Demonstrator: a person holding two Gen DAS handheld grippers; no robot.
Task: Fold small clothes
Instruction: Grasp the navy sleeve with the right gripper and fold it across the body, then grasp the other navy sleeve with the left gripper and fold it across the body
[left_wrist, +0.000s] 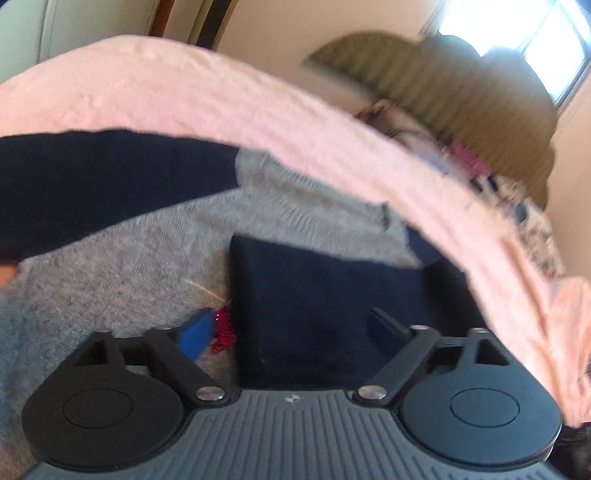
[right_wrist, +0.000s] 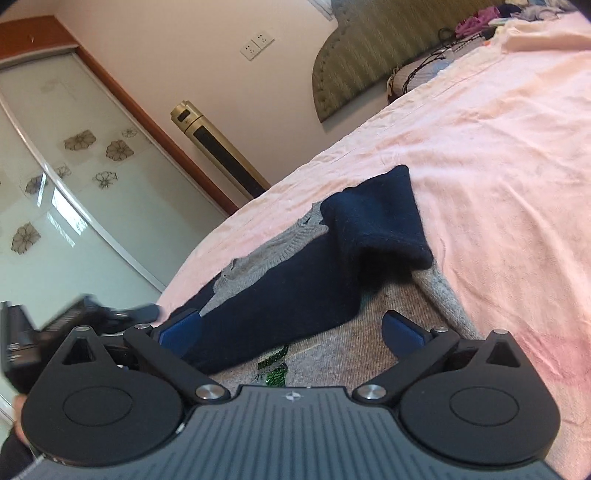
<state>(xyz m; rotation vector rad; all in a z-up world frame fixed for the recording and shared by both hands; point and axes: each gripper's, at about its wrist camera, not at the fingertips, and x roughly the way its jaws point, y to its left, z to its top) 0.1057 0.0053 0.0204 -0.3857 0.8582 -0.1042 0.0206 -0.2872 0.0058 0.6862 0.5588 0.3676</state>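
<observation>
Soft, limp grey knit sweater with navy sleeves (right_wrist: 332, 266) on pink bed (right_wrist: 498, 147); likely best pinched at sleeve cuff. Left tongs (left_wrist: 291, 328) and right tongs (right_wrist: 291, 332) spread, empty.

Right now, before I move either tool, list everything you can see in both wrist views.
Sweater: one, grey body with navy sleeves, lying on the bed; one sleeve folded across the body.
Sequin patch: one, green, on the sweater front; red sequins show in the left view.
Bed cover: one, pink, under the sweater.
Headboard: one, olive, striped, at the far end of the bed.
Clothes pile: several, mixed colours, near the headboard; count unclear.
Tower appliance: one, gold, against the wall.
Wall sockets: two, white.
Sliding door: one, frosted glass with flowers.
Window: one, bright.
Left tool: open, over the sweater.
Right tool: open, sleeve between its fingers.
</observation>
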